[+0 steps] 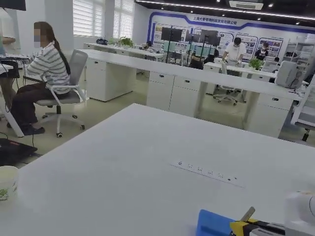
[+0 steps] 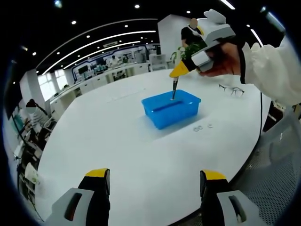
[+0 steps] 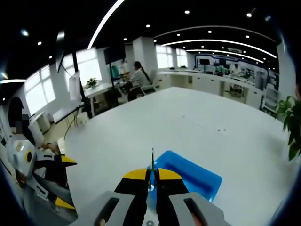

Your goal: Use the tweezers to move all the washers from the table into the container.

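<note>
1. right gripper: jaws pressed together on the handle of the tweezers. in the left gripper view it enters from the upper right, held in a hand with a white sleeve, with the tweezers pointing down.
2. tweezers, state: the two arms are squeezed so close that they read as a single thin line. whether a washer sits at the tips cannot be told, as the tips are too small.
3. tweezers, place: the tips hang just over, or just inside, the open top of the blue container, which stands on the white table.
4. washers: a few small rings lie on the table just beside the container, on the side toward the table edge, apart from its wall. what lies inside the container cannot be seen.
5. left gripper: jaws spread wide, holding nothing, low over the near table edge and well apart from the container.
6. other things: glasses lie on the table beyond the container, and a paper cup stands at the left edge in the head view.
7. step in hand, as judged: a drop over the container, with washers left to move.
8. next move calls for: easing the squeeze over the container, then carrying the tips to the nearest ring and pinching its thin edge.
</note>
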